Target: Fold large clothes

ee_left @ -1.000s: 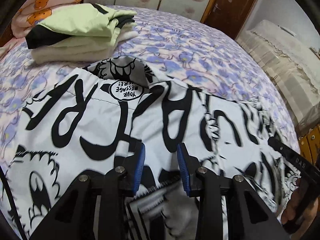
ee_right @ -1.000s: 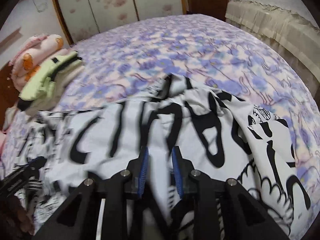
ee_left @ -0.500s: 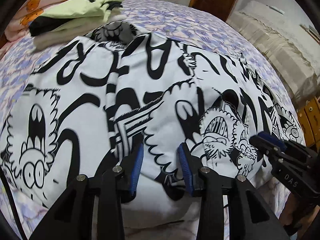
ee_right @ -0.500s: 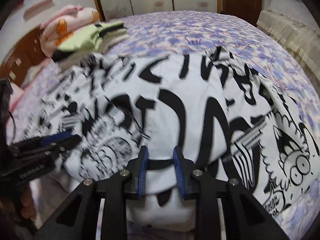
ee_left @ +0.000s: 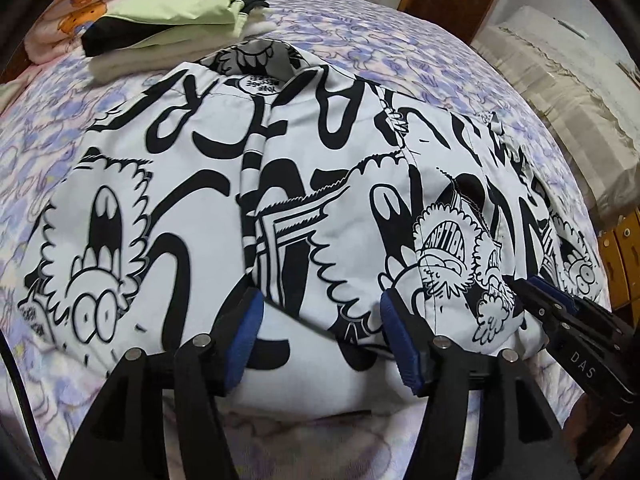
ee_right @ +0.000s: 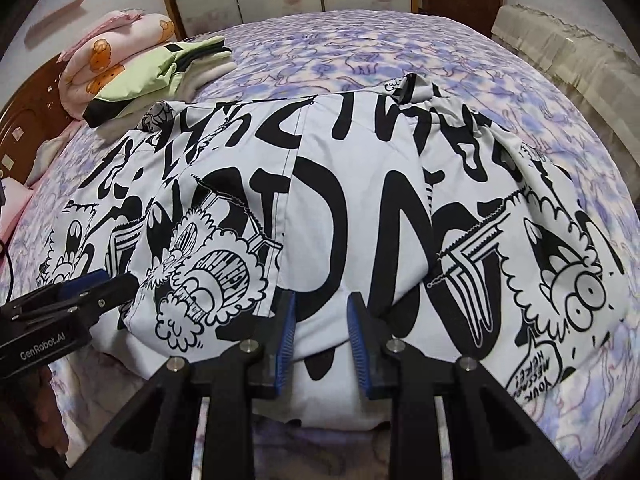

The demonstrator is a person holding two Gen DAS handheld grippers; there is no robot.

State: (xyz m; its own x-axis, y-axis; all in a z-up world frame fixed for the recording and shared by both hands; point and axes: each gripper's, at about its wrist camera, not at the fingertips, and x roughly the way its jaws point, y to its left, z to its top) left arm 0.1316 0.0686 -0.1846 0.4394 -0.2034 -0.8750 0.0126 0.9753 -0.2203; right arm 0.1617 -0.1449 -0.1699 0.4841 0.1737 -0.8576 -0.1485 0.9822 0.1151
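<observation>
Closest to me, my left gripper [ee_left: 320, 340] has its blue pads spread fairly wide and is opening; the near hem of the black-and-white printed garment [ee_left: 280, 184] lies between and under the pads, but they are not pressing on it. My right gripper [ee_right: 320, 336] stands narrower. Whether its pads pinch the near edge there, I cannot tell: the cloth runs up between them, yet a gap shows on each side.

I judge the garment soft, light and limp, with some padded bulk, since the near edge bulges in a rounded roll where layers are doubled over. It will sag and slide off any single grip, so I would take it at two well-separated points along one edge, pinching through all the layers at a seam or hem instead of the smooth middle.

It lies on the purple flowered bedspread [ee_left: 420, 60], spread wide in front of both grippers. Its long axis now runs left to right across my view. The collar or hood opening [ee_left: 260, 56] points away from me, toward the far side of the bed.

Just beyond that end sits a stack of folded clothes [ee_left: 168, 20], green on top, near the collar but apparently not touching it.
</observation>
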